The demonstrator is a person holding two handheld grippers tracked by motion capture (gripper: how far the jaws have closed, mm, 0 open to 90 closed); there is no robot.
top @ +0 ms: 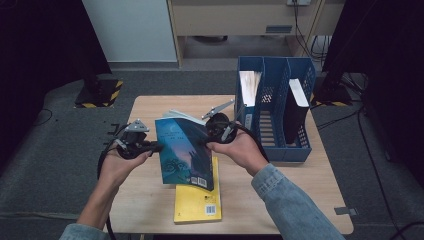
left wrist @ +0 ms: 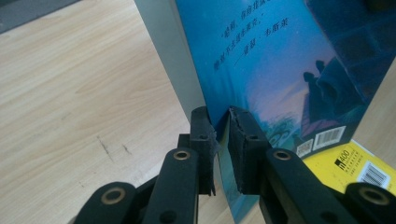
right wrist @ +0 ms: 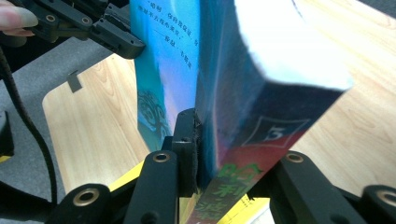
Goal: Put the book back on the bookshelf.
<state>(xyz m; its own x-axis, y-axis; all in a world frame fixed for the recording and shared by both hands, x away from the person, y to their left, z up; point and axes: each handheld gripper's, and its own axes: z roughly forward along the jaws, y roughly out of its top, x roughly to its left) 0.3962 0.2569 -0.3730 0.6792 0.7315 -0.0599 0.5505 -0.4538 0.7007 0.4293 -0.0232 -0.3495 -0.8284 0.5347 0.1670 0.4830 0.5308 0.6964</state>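
A blue paperback book (top: 186,152) is held in the air above the tabletop (top: 150,112), tilted, with a yellow book (top: 197,202) lying flat beneath it; the left gripper (top: 150,146) is clamped on the book's back cover near its free edge, the jaws closed onto the thin cover, as the left gripper view shows (left wrist: 223,140); the right gripper (top: 212,135) is clamped on the thick spine side, the jaws spread around the whole block of pages (right wrist: 233,154). The step in hand is judged to be the lifting and turning of the book toward upright, for filing; a blue file rack (top: 275,107) stands just to the right, with a white folder (top: 249,85) and a dark binder (top: 296,112) already in two compartments. For the next move, the cover must be released by the left gripper, the book swung upright and lowered into a free compartment between the dividers.
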